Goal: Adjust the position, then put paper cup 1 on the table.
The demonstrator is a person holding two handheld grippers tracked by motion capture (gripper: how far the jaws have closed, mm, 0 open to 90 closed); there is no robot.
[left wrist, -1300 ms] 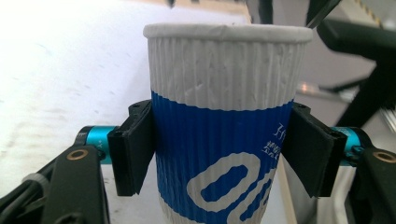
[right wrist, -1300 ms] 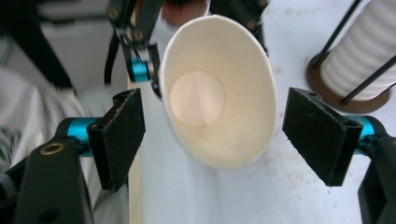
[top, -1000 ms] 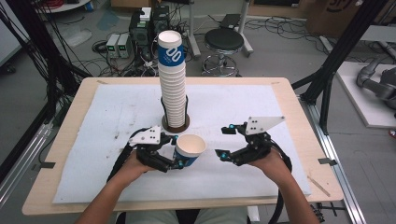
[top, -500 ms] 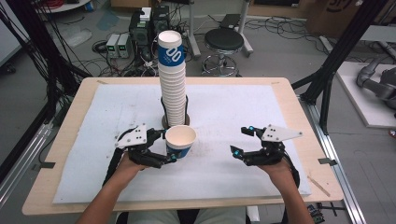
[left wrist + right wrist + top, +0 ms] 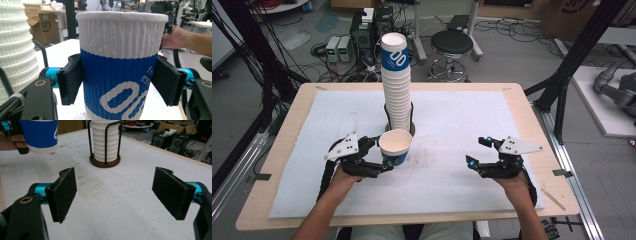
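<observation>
Moved since earlier frames: left gripper (image 5: 382, 156) with cup (image 5: 395, 147) drawn back from the stack (image 5: 396, 85); right gripper (image 5: 479, 152) shifted outward. Left jaws clamp the cup at mid-wall, upright, having eased slightly. Right jaws wide, nothing between. Stack just beyond the cup; table (image 5: 512, 105) beneath.

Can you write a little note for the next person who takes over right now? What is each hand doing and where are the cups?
Left gripper: shut on one blue-and-white paper cup, upright, just in front of the stack; its fingers have just eased a little but still press the cup's sides.
Right gripper: open, nothing between its fingers, low over the white mat at the right.
Tall stack of cups stands in its wire holder mid-table.
Done: one cup is off the stack.
Left: probably set it down on the mat, then take the next.
</observation>
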